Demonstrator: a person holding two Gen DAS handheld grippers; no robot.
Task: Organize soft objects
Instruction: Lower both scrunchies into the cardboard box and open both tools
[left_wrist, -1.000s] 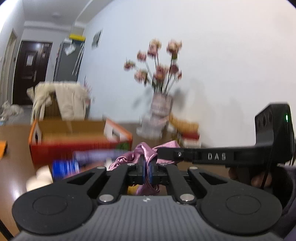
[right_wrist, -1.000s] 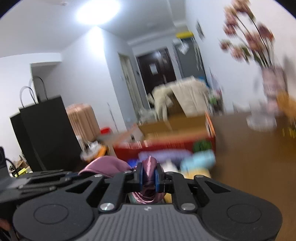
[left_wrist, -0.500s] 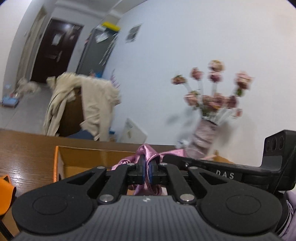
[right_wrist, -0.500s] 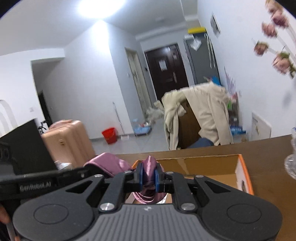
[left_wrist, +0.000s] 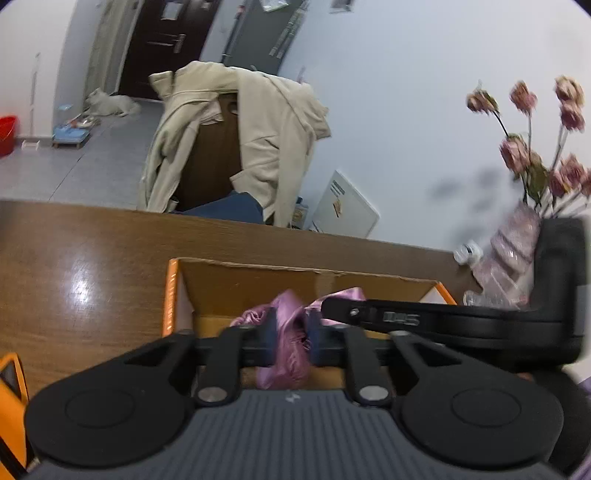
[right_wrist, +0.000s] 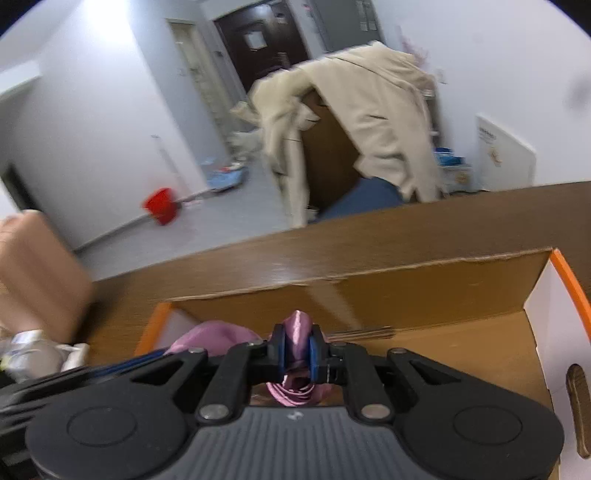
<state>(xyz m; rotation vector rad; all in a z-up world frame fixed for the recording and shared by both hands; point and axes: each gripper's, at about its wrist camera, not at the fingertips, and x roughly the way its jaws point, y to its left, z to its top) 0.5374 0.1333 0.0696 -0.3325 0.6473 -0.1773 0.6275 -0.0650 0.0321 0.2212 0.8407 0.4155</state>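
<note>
Both claws carry one pink satin cloth (left_wrist: 288, 347) over the open cardboard box (left_wrist: 258, 280) with orange edges, which sits on the brown wooden worktop (left_wrist: 81, 266). The left claw (left_wrist: 290, 341) has just been opening: its blue pads stand a little apart with a fold of the cloth between them, and from its own camera I cannot tell whether they press on it at all. The right claw (right_wrist: 297, 350) is clamped tight on another bunch of the same cloth (right_wrist: 295, 332), the pads squeezing the fabric into a narrow ridge. The main risk, as I judge it, is an uneven release. If the left side lets go while the right holds, the slippery satin could swing toward the right claw and drape over the near wall of the box (right_wrist: 406, 295) instead of settling inside. Satin also catches on pad edges, so a loose fold may cling to the left pads and be dragged out again when that hand withdraws. The right claw, seen in the left camera, lies just beside the left one, so the two tools could knock together over the box. A vase of dried roses (left_wrist: 517, 258) stands near the box's right end; a wide sweep there could tip it.
</note>
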